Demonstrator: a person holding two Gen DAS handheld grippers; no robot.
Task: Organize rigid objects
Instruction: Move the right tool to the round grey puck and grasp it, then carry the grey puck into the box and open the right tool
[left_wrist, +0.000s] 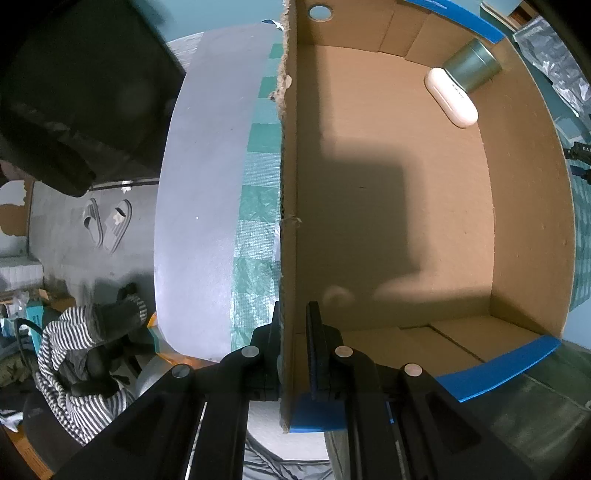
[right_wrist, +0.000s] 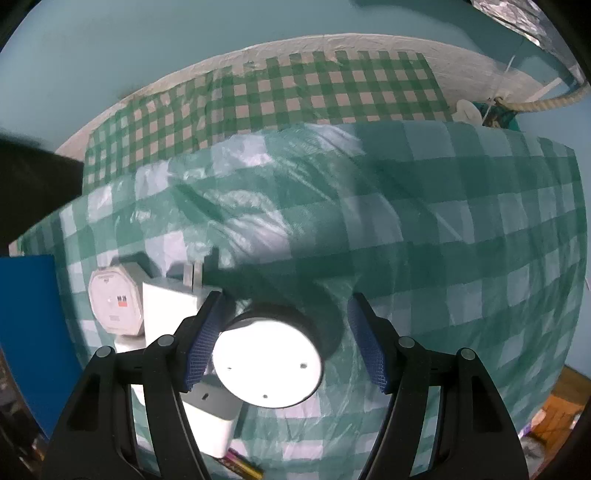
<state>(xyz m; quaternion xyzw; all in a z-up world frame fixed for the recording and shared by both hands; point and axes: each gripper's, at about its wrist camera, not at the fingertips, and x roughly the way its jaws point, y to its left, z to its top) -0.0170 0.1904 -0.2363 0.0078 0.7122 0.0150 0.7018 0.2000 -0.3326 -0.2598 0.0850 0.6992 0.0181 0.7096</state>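
Your left gripper (left_wrist: 293, 354) points straight down, its jaws pressed together on the torn side wall of the cardboard box (left_wrist: 290, 206), one black finger outside the wall and one inside. The box stands open on the green checked tablecloth (left_wrist: 258, 206). Blue tape (left_wrist: 498, 365) edges its rim at 5 o'clock and again at 1 o'clock.

Inside the box, up at 1 o'clock in the left wrist view, a white oblong case (left_wrist: 450, 96) lies on the floor just beside a grey metal tin (left_wrist: 471, 68) tipped on its side; whether the two touch is hard to tell. The rest of the box floor carries only a shadow.

Your right gripper (right_wrist: 286, 341) also points down, jaws spread. A round white-topped puck with a black rim (right_wrist: 267, 354) sits between the blue pads; the left pad is close against its edge, the right pad stands apart from it.

At 9 o'clock of the puck: a white power adapter (right_wrist: 170, 302) with two metal prongs (right_wrist: 192, 273), and an octagonal white device with a label (right_wrist: 116, 301). A second white charger block (right_wrist: 212, 417) lies at 7 o'clock, partly under the puck. A dark battery (right_wrist: 245, 467) lies at 6 o'clock near the frame's bottom
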